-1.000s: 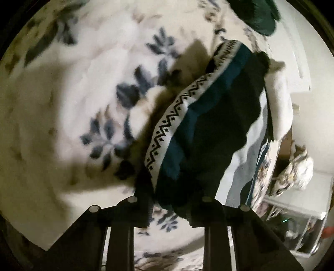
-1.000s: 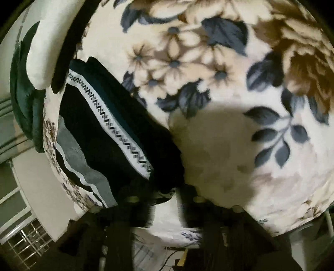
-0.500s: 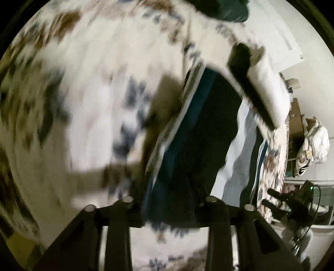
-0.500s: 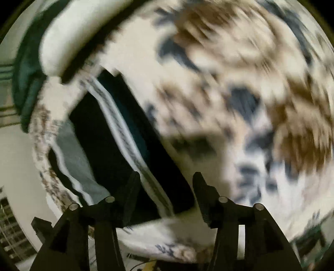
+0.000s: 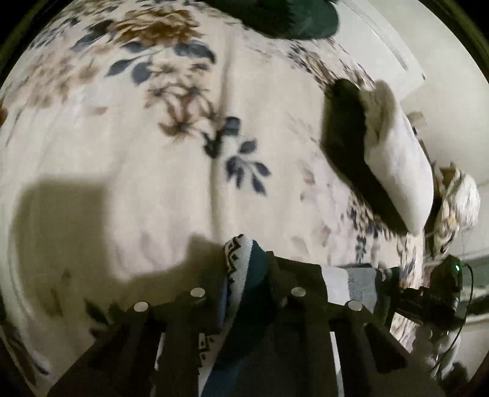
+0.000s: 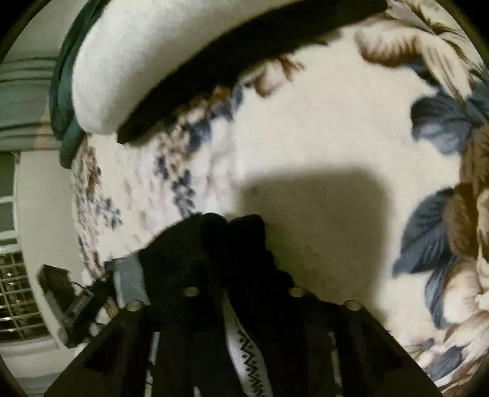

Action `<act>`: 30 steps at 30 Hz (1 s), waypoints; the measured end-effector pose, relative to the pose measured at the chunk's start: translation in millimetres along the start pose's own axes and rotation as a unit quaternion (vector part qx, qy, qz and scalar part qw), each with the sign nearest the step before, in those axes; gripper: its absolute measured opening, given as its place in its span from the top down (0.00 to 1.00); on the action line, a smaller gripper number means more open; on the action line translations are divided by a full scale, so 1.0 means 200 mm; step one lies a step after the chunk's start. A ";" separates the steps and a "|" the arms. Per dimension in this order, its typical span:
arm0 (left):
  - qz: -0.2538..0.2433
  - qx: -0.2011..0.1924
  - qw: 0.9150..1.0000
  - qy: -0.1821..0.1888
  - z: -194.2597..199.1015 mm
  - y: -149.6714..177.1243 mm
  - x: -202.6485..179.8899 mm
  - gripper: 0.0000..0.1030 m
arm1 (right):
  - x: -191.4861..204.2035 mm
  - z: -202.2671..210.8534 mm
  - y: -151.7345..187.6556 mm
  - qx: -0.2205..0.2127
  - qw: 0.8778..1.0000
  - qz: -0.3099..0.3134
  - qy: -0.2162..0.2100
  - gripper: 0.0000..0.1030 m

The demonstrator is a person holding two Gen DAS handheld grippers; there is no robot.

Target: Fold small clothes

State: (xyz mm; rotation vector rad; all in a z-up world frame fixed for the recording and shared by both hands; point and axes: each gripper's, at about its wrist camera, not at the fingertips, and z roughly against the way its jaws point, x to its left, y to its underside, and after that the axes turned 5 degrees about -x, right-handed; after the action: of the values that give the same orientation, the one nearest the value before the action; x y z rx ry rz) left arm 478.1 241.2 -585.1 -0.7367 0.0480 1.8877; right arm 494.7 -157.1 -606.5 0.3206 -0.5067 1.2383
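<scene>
A dark knit garment with a white zigzag band, a teal stripe and a grey stripe hangs between my two grippers over the floral blanket (image 5: 137, 158). My left gripper (image 5: 244, 274) is closing, and a bunched corner of the garment (image 5: 240, 253) with the zigzag band is pinched between its pads. The jaws of my right gripper (image 6: 235, 244) are also closing, pressed on a black fold of the garment (image 6: 183, 250). The grey stripe (image 5: 357, 284) stretches off toward the other gripper. Most of the garment is hidden below the fingers.
A folded white piece (image 5: 397, 171) lies on a dark one (image 5: 345, 140) at the blanket's far right edge, also as the white piece (image 6: 152, 45) in the right wrist view. A dark green garment (image 5: 290, 15) lies at the back. The bed's edge (image 6: 85, 213) drops off at left.
Both grippers opened, slid across the spread-out garment and closed again on its edge. The garment now sits bunched in the jaws, and bare blanket fills both views.
</scene>
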 end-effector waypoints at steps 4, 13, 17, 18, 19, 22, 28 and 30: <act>0.017 0.000 1.000 0.005 0.01 0.02 0.05 0.82 | 0.05 0.05 -0.03 -0.042 0.999 0.003 0.014 0.81; 0.010 0.010 0.998 0.063 0.25 0.10 0.10 0.35 | -0.11 0.09 0.02 0.033 0.999 -0.010 -0.031 0.39; 0.044 0.056 0.994 0.089 0.20 0.29 0.23 0.35 | -0.23 -0.02 0.20 0.130 0.988 -0.014 -0.077 0.38; 0.056 0.067 0.991 0.104 0.18 0.33 0.25 0.35 | -0.25 -0.04 0.23 0.141 0.986 -0.015 -0.086 0.38; 0.066 0.075 0.988 0.118 0.15 0.37 0.26 0.35 | -0.26 -0.08 0.26 0.152 0.983 -0.019 -0.101 0.38; 0.071 0.078 0.983 0.148 0.07 0.43 0.24 0.35 | -0.26 -0.17 0.32 0.162 0.973 -0.036 -0.159 0.28; 0.076 0.066 0.977 0.187 -0.03 0.37 0.15 0.35 | -0.11 -0.32 0.33 0.175 0.962 -0.021 -0.210 0.23; 0.065 0.050 0.980 0.181 0.00 0.35 0.10 0.63 | -0.07 -0.34 0.33 0.175 0.964 -0.010 -0.199 0.28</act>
State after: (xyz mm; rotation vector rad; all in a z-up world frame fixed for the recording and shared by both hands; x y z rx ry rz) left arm 414.5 227.3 -616.5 -1.0206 0.4273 1.8355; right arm 442.0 -114.0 -673.9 0.8848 -0.6231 1.2460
